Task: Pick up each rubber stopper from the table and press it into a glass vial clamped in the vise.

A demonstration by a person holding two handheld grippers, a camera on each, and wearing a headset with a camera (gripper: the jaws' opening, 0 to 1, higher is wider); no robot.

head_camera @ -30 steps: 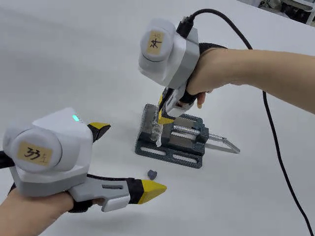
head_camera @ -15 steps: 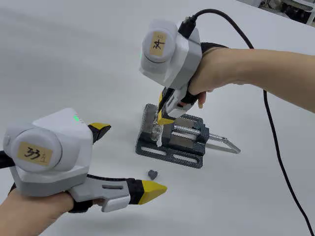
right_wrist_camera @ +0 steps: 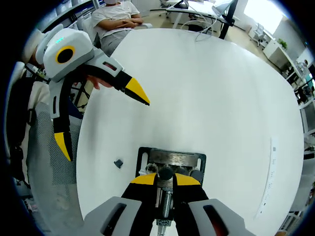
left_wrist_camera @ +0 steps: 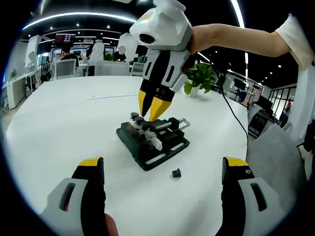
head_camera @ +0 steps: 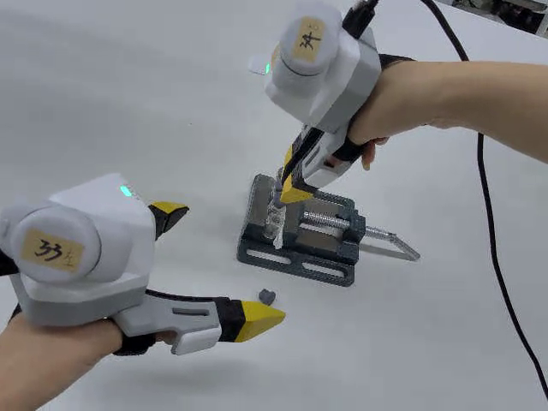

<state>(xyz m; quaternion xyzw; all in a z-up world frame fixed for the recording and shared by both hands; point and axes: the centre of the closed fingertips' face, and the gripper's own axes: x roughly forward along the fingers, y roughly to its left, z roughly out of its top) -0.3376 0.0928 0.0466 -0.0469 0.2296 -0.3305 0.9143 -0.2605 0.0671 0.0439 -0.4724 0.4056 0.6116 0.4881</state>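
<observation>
Left hand-held gripper [head_camera: 218, 262] nearest, jaws spread wide, holding nothing. Loose rubber stopper [head_camera: 266, 296] lies on desk [head_camera: 128, 103] just beside its lower tip. Farther back, vise [head_camera: 330, 248] clamps glass vials [head_camera: 274, 224]. Right hand-held gripper [head_camera: 289, 193] sits just above them, tips pressed together.

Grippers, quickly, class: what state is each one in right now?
Left gripper: open, empty.
Right gripper: closed above the vise, apparently holding nothing.

Head view down, gripper views from opposite sides, vise [head_camera: 301, 247] shared
</observation>
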